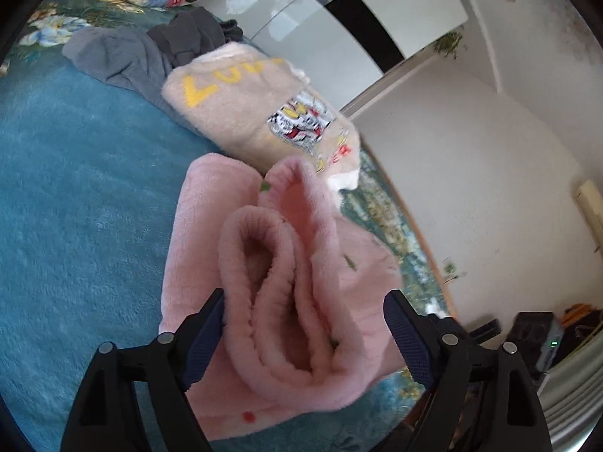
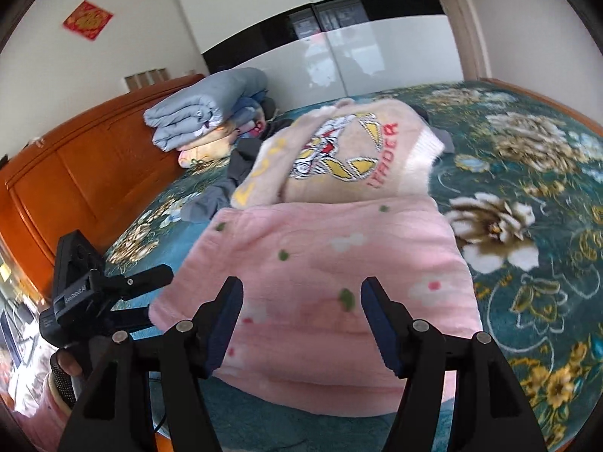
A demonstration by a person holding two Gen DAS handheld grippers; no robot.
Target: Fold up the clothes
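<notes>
Both hand-held grippers gape wide, released, flanking the folded pink garment.

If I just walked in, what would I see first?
Right in front lies a fluffy pink garment, folded up on the bed, with both open grippers pointing at it. Just behind it sits a cream sweater with a cartoon picture. Further back, by the orange headboard, folded blankets are stacked.
</notes>
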